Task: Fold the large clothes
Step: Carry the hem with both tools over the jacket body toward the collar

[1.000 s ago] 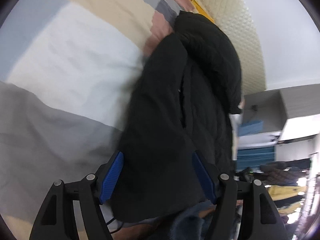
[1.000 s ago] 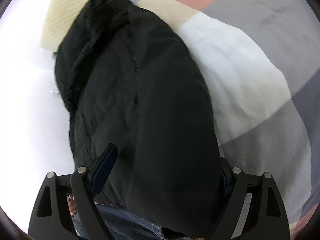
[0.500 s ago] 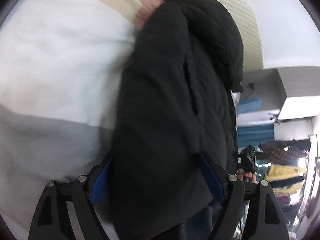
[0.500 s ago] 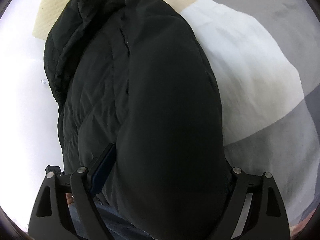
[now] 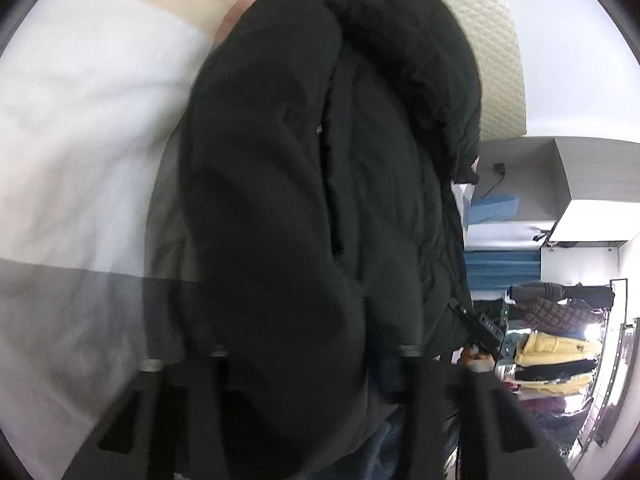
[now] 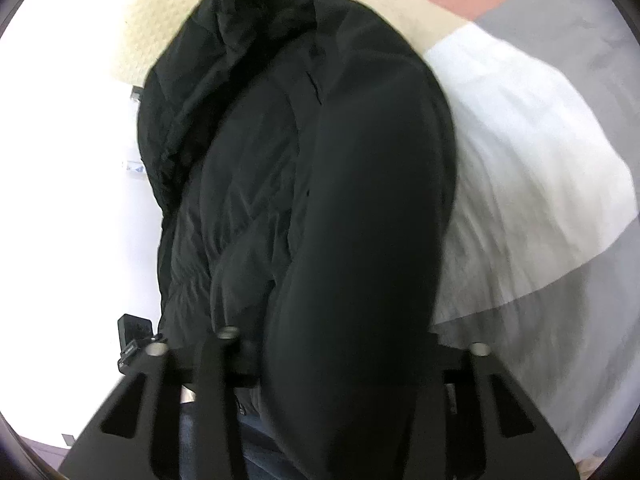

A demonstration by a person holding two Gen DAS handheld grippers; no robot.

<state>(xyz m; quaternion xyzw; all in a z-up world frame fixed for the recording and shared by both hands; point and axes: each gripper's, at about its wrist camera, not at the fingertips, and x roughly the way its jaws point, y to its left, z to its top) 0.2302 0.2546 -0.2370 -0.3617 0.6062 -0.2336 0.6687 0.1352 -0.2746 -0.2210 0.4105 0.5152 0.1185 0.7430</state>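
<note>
- Where it lay lengthwise on the bed, the black padded jacket (image 5: 304, 184) filled the middle of both views, its hem bunched near the cameras and its collar toward the headboard (image 5: 492, 60).
- The left gripper (image 5: 308, 356) had just been closing, with the jacket's thick hem between its fingers; the pads were buried in the cloth, so it appeared clamped on the jacket.
- The right gripper (image 6: 332, 344) had likewise just been closing on the jacket's hem (image 6: 352, 320), its fingertips hidden in the fabric.
- Under the jacket the bedspread (image 5: 80, 120) showed large blocks of white, grey, beige and dusty pink, lightly creased.
- A cream quilted headboard stood at the far end against a pale wall.
- No writing or label could be read in either view.
- Only the left view showed the room beyond: blue folded fabric (image 5: 500, 268), a rack of hanging clothes (image 5: 560, 300) and a stack of yellow and dark garments (image 5: 552, 364).
- Only the right view showed a small black device (image 6: 134, 332) beside the jacket, against a washed-out white background.
- Blue denim (image 6: 192, 432) showed beneath the jacket in the right view.
</note>
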